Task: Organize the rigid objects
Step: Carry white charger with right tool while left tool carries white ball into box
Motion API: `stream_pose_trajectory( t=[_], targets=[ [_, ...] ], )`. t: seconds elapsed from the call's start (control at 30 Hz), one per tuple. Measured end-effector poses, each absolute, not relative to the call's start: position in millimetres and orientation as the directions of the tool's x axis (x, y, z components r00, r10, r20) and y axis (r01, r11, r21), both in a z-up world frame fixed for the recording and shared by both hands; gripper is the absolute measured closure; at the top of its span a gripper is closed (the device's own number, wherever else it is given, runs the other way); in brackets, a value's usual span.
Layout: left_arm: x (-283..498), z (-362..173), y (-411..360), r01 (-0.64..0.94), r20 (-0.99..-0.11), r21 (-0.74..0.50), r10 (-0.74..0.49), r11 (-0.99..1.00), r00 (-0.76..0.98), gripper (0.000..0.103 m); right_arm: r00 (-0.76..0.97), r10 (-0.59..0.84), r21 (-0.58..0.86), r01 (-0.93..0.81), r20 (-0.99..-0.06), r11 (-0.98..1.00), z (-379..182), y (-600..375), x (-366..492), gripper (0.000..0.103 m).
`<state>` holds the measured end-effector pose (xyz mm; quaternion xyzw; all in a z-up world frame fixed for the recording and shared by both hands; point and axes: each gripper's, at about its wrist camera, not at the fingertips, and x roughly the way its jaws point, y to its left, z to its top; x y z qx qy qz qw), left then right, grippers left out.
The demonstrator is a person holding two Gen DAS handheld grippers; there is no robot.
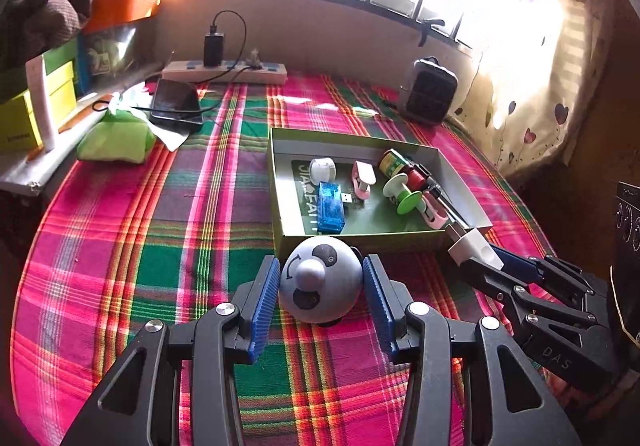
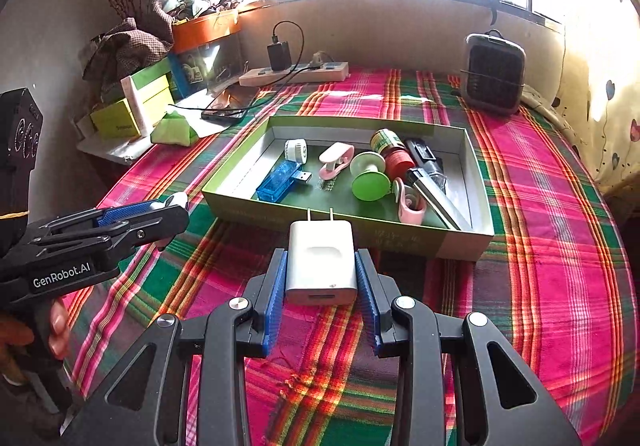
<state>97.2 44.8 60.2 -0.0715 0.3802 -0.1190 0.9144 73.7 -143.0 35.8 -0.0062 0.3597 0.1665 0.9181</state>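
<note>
My left gripper (image 1: 321, 280) is shut on a grey dome-shaped gadget (image 1: 320, 280) with black markings, held just in front of the green shallow box (image 1: 280, 214). My right gripper (image 2: 322, 266) is shut on a white plug-in charger (image 2: 321, 260), prongs pointing at the box's near wall (image 2: 360, 228). The charger also shows in the left wrist view (image 1: 474, 246). The box holds a blue USB device (image 2: 278, 180), a white cap (image 2: 295, 150), pink clips (image 2: 336, 160), a green spool (image 2: 370, 176), a red spool (image 2: 396, 160) and a dark tool (image 2: 428, 174).
The plaid cloth (image 2: 540, 226) covers the table. At the back stand a power strip (image 2: 296, 74) with a black charger, a phone (image 1: 176, 106) and a small heater (image 2: 494, 74). Yellow-green boxes (image 2: 132, 114) and a green pouch (image 1: 116, 140) crowd the left side.
</note>
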Motion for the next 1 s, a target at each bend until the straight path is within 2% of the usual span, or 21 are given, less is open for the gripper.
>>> stream_pose_trajectory(
  t=[0.53, 1.0],
  targets=[
    [119.1, 72.3, 34.7, 0.187, -0.662, -0.211, -0.281, 0.959, 0.695, 0.061, 0.732, 0.279, 0.088, -0.288, -0.622, 0.954, 59.8, -151.2, 95.6, 0.068],
    [143.7, 63.7, 18.3, 0.206, -0.677, -0.221, -0.302, 0.953, 0.671, 0.061, 0.726, 0.252, 0.071, -0.271, -0.640, 0.960, 59.9, -157.2, 141.0, 0.068]
  ],
)
